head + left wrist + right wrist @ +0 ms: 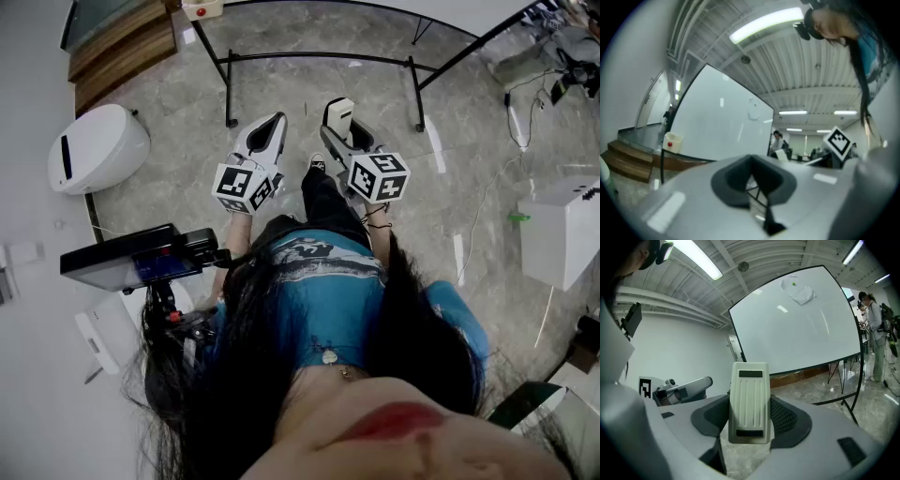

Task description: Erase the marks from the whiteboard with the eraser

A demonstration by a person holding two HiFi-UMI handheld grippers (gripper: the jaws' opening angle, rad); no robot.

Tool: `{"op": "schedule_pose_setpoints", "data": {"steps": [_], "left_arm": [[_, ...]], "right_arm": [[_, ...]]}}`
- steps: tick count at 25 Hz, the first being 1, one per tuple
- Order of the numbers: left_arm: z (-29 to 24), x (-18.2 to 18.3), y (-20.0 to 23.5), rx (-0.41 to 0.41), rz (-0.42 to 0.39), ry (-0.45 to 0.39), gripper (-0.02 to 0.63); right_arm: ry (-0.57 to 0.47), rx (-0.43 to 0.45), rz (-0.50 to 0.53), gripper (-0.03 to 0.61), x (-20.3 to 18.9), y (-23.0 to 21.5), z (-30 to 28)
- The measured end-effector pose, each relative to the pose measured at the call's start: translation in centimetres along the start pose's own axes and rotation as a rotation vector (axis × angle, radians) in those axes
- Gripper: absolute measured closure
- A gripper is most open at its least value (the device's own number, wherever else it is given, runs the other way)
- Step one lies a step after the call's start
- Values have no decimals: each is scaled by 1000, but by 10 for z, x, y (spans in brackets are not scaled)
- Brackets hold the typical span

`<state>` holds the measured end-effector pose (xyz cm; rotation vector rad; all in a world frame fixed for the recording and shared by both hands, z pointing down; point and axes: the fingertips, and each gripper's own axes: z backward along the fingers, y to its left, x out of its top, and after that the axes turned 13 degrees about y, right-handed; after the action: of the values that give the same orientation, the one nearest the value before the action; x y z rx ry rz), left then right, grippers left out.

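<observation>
Our right gripper pinches the cream eraser upright between its dark pads, well apart from the whiteboard ahead (a faint scribble near its top). Our left gripper has jaws pressed together, empty.

The whiteboard is cut off by the head view's top edge; its marks are too faint to read.

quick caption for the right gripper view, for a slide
Right gripper holds a cream eraser between its jaws, facing the faintly marked whiteboard.
</observation>
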<state>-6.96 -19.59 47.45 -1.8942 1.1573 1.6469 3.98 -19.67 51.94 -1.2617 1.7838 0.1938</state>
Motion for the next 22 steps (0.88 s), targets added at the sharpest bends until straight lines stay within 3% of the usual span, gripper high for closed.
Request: {"op": "schedule_pose_setpoints", "data": {"steps": [6, 14, 22], "left_arm": [[2, -1, 10, 27, -13, -11, 611], [6, 11, 28, 88, 12, -70, 611], [7, 30, 43, 131, -17, -103, 611]], "right_arm": [[-29, 21, 10, 321, 11, -4, -11], [-6, 61, 104, 321, 30, 5, -23], [-60, 86, 178, 321, 67, 14, -39]]}}
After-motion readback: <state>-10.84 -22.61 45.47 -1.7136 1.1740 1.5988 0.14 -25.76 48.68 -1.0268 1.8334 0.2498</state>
